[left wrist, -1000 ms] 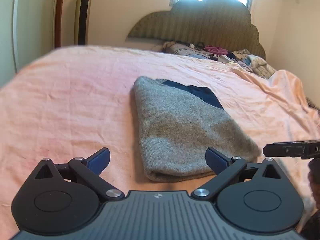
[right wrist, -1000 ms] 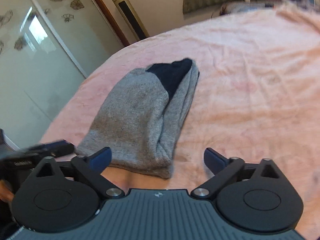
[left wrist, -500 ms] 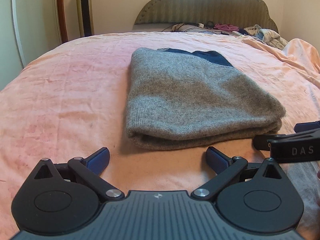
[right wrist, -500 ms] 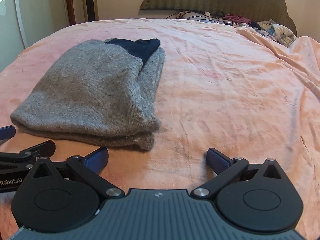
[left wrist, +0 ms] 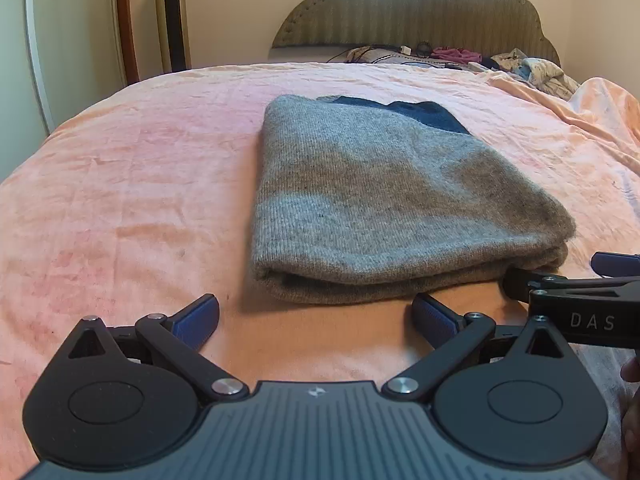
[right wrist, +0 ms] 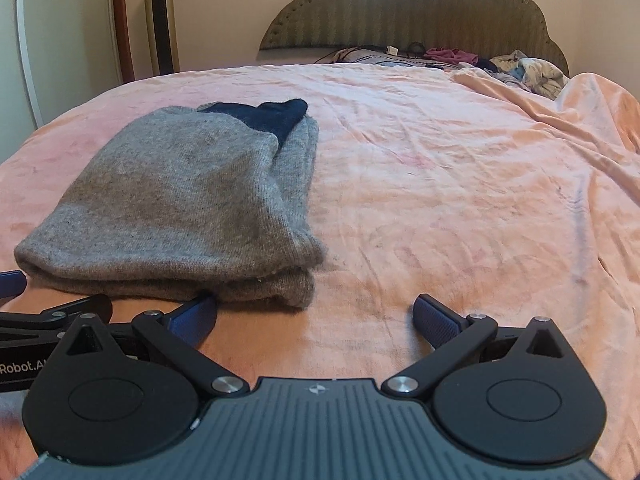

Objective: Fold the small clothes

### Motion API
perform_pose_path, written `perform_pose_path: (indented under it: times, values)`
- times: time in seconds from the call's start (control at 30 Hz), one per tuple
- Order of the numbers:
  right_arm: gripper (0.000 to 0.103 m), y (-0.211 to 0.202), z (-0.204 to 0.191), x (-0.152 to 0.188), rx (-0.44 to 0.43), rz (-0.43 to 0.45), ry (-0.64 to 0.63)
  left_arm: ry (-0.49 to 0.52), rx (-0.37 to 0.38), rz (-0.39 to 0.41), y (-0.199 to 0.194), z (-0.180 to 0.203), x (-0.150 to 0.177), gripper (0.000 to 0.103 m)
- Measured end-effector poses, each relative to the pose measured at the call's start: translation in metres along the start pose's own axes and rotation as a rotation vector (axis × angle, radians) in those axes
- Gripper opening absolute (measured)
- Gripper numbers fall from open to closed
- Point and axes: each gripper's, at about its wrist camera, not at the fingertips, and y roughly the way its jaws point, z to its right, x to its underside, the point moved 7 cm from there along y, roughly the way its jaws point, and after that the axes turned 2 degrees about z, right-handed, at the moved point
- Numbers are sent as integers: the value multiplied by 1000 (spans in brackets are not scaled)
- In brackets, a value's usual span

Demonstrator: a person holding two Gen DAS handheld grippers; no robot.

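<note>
Lying lengthwise near-to-far, the folded grey sweater [left wrist: 384, 200] (navy end far) faced both spread, empty grippers: left gripper [left wrist: 316, 314], right gripper [right wrist: 314, 314].

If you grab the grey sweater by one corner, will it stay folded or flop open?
The grey sweater looks like soft, loose knit, so it would probably flop and unfold. Its stacked layers at the near edge seem unfastened, so they would likely slide apart. It looks light and unlikely to break.

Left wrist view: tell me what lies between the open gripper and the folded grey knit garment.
Nothing but bare pink bedspread separates the left gripper from the folded grey knit garment; the left wrist view shows it.
</note>
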Motion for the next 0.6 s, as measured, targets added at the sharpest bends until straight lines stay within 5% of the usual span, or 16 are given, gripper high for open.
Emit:
perform_pose_path:
  times: [0.6]
  values:
    - [103, -1, -1, 1, -4, 1, -2, 4, -6, -7, -2, 1, 0, 103]
